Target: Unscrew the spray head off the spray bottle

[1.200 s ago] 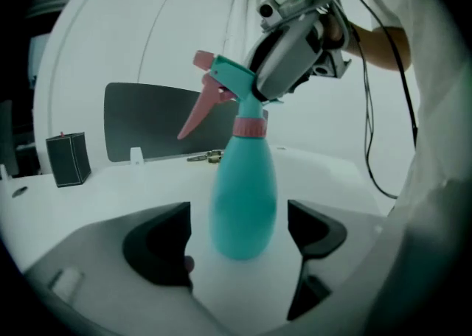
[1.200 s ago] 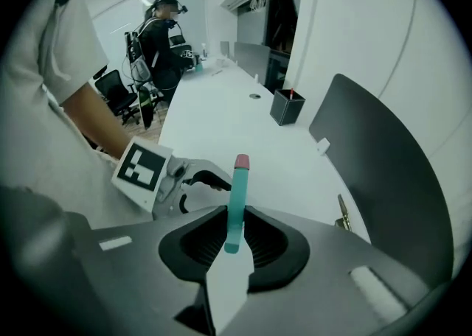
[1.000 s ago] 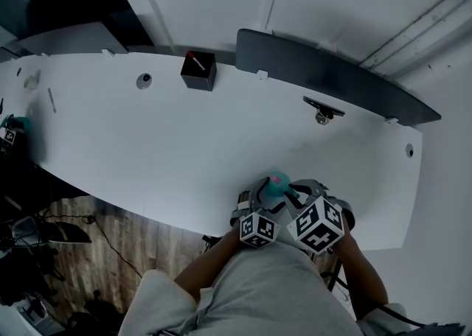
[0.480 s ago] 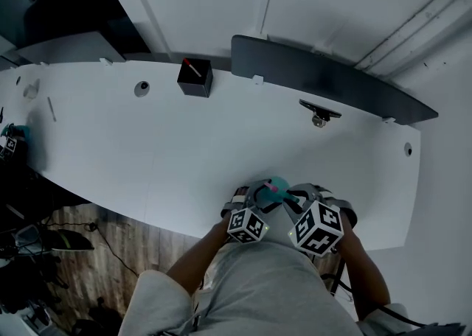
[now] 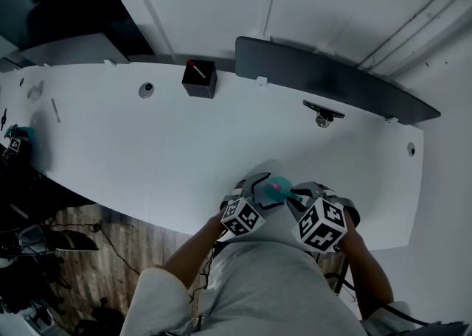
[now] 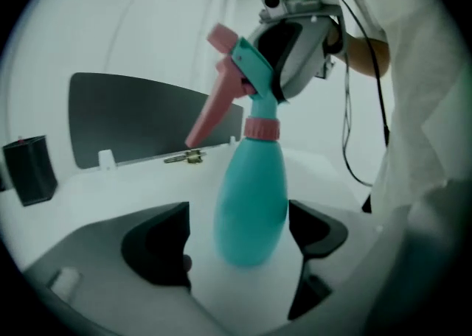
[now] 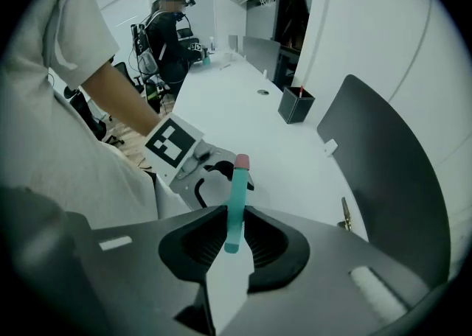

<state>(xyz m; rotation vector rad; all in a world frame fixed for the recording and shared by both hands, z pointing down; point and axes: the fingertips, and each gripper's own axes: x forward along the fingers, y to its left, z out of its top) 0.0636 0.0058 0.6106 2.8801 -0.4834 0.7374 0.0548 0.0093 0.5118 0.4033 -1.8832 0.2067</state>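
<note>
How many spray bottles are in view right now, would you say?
1: the teal spray bottle at the desk's near edge, spray head clamped in the right gripper. A teal speck at the desk's far left is too small to identify.

Dim cool light, dark fisheye edges

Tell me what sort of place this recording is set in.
Most likely an office or shared workroom: a long white desk with a round cable hole, a dark divider panel along its back edge, and a black pen holder standing on it.
</note>
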